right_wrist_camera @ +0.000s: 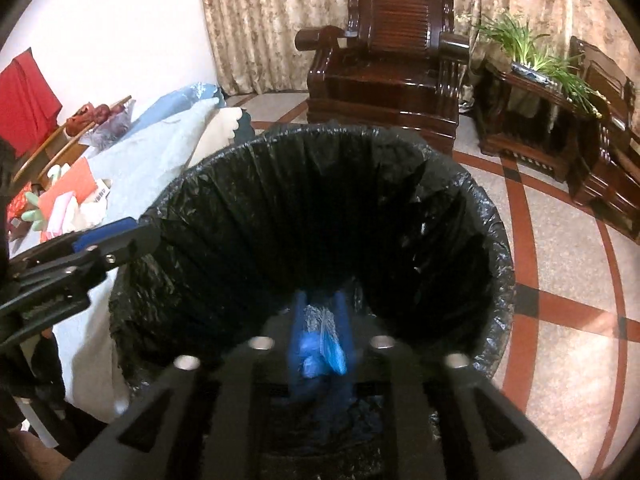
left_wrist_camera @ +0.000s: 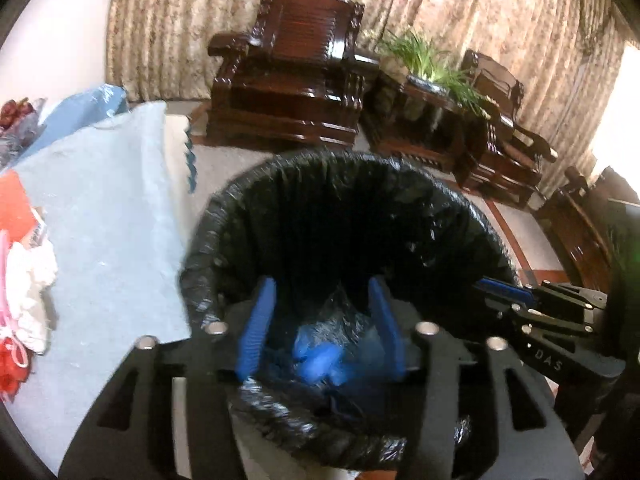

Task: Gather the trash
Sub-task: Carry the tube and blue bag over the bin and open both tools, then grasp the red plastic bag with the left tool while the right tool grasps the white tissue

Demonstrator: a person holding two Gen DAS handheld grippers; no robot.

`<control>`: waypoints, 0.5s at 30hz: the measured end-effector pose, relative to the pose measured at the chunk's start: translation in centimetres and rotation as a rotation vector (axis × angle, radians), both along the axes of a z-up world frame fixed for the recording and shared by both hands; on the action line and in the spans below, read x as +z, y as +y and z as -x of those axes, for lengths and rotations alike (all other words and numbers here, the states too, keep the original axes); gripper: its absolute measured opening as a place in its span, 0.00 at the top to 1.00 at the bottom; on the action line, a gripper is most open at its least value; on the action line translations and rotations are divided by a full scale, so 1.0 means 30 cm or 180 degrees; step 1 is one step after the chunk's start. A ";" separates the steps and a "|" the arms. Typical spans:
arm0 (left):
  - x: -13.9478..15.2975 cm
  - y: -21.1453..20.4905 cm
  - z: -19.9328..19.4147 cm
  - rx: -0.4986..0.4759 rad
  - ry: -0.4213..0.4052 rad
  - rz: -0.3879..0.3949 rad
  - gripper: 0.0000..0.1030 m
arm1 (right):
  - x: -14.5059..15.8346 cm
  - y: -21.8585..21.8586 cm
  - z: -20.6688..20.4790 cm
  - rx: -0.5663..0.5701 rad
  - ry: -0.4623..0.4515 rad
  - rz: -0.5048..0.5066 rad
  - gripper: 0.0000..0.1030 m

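Wide mouth of the black-lined bin (right_wrist_camera: 304,216) open and unblocked, table edge with light blue cloth (left_wrist_camera: 108,216) close against its left side, bare tiled floor (right_wrist_camera: 560,280) free on the right, dark wooden armchair (right_wrist_camera: 392,64) well behind

Blurred blue trash (left_wrist_camera: 318,354) hides the bin's (left_wrist_camera: 460,208) dark bottom

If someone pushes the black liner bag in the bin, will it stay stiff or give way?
The black liner bag looks thin and deeply creased, so it would probably yield and crumple. Its glossy film may be slippery. Its edge folds over the bin rim, which likely holds it in place.
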State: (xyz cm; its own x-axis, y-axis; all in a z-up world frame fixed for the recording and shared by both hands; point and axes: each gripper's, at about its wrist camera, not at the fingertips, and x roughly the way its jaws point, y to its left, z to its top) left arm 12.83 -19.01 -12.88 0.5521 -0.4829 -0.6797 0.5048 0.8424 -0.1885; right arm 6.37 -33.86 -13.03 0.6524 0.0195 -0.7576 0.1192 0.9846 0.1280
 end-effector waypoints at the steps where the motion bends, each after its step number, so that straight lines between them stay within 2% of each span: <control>1: 0.017 0.014 0.005 0.0035 -0.0053 -0.0006 0.40 | 0.011 0.001 0.005 -0.0022 -0.0043 0.0005 0.60; 3: 0.055 0.048 0.013 0.0134 -0.0166 -0.0014 0.27 | 0.038 0.007 0.010 -0.0053 -0.0152 0.0034 0.36; 5: 0.089 0.088 0.024 0.0245 -0.0262 -0.0002 0.20 | 0.067 0.017 0.014 -0.0107 -0.0294 0.0064 0.21; 6: 0.114 0.118 0.029 0.0325 -0.0332 0.0000 0.17 | 0.080 0.021 0.017 -0.0125 -0.0359 0.0067 0.16; 9: 0.166 0.188 0.053 0.0514 -0.0499 -0.0032 0.14 | 0.133 0.048 0.022 -0.0111 -0.0607 0.0030 0.08; 15: 0.229 0.357 0.100 0.0920 -0.0668 -0.0095 0.13 | 0.202 0.156 -0.009 0.0090 -0.0878 -0.0001 0.07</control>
State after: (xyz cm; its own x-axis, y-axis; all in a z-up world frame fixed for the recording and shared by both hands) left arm 9.84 -8.30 -6.00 0.7922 -0.2679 -0.5483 0.2698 0.9597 -0.0790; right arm 6.63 -29.16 -6.98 0.8333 0.0409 -0.5514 0.0524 0.9869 0.1523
